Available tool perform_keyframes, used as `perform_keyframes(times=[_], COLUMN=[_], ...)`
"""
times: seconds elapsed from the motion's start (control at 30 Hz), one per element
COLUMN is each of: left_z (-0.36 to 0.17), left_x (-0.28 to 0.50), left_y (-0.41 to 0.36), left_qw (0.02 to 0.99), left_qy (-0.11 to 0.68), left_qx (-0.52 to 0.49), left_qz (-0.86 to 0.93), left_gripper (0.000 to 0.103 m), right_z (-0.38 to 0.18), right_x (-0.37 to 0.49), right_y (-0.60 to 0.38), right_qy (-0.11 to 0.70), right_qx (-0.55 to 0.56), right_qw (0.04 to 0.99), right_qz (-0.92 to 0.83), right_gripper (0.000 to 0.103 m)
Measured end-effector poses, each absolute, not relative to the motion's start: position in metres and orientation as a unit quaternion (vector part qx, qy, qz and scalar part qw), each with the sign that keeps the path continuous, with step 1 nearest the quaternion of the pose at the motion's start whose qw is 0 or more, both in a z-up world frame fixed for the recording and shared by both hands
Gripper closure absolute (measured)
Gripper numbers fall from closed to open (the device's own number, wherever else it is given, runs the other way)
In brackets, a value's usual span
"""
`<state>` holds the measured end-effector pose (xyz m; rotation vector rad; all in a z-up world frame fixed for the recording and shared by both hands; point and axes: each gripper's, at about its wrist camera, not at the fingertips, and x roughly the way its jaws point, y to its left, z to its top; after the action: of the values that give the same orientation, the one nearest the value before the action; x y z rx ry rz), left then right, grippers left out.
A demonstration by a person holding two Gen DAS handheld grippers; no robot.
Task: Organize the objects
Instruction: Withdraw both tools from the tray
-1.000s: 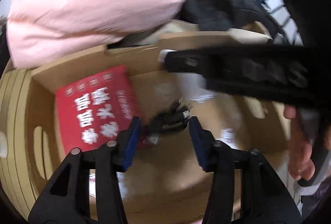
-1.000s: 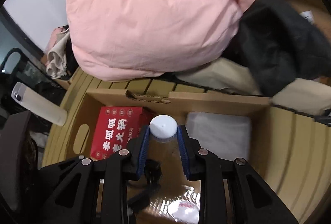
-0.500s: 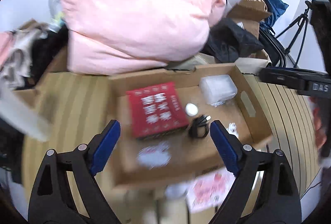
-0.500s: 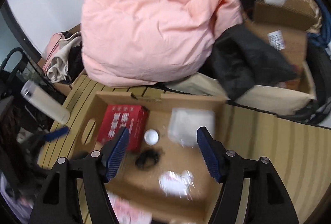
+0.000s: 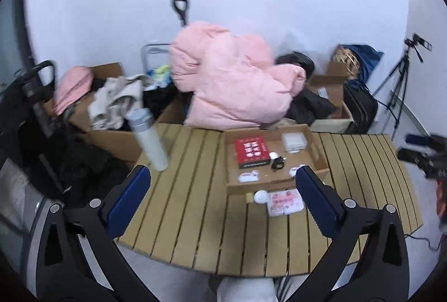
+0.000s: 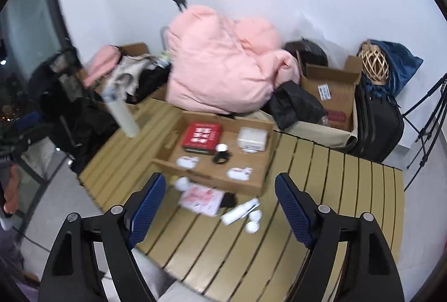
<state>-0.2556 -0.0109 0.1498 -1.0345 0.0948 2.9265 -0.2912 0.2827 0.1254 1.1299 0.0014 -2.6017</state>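
Both the left tool [image 5: 220, 207] and right tool [image 6: 220, 208] hung wide open and empty above the slatted table [image 6: 349, 190]. Beyond them a white tube [image 6: 240, 211] lay on its side, its long axis slanting up to the right. Farther back, the shallow cardboard box [image 6: 206, 177] held a red box [image 6: 201, 136], a small white-capped bottle [image 6: 221, 147] and a black cable [image 6: 221, 157].

Materials and finishes, slatted table and cardboard tray

Table [image 6: 321, 190]: wooden slats, matt tan. Tray [image 6: 212, 179], centre of frame: plain brown corrugated cardboard, dull. Red box [image 6: 201, 134] in the tray: printed card, slight sheen. White tube [image 6: 240, 211] lying low centre: smooth plastic. Pink quilt [image 6: 223, 64], upper centre: soft puffy cloth, matt. Bottle [image 5: 149, 138], at left: smooth pale body, silvery metal-looking cap. Left gripper [image 5: 220, 200] and right gripper [image 6: 220, 207]: black matt plastic arms, blue textured pads.
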Motion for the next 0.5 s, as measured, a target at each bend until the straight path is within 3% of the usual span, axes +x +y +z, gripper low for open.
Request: perform_keyframes(times=[0.13, 0.23, 0.33, 0.5], left_z=[0.144, 0.11, 0.071, 0.027], left_x=[-0.196, -0.138, -0.101, -0.05], left_y=[-0.031, -0.042, -0.046, -0.049], left_qw=[-0.004, -0.039, -0.01, 0.022], left_qy=[0.014, 0.007, -0.005, 0.016], left_qx=[-0.309, -0.254, -0.281, -0.304], left_qz=[0.951, 0.966, 0.96, 0.952], left_gripper=[0.0, 0.0, 0.0, 0.0], right_z=[0.132, 0.123, 0.092, 0.043], right_x=[-0.223, -0.156, -0.09, -0.032], right_y=[0.275, 0.271, 0.262, 0.237], right_qy=[0.005, 0.011, 0.017, 0.045], right_qx=[0.359, 0.29, 0.248, 0.275], right_qw=[0.155, 0.146, 0.124, 0.127], right_qz=[-0.92, -0.946, -0.961, -0.952], right_gripper=[0.019, 0.019, 0.019, 0.019])
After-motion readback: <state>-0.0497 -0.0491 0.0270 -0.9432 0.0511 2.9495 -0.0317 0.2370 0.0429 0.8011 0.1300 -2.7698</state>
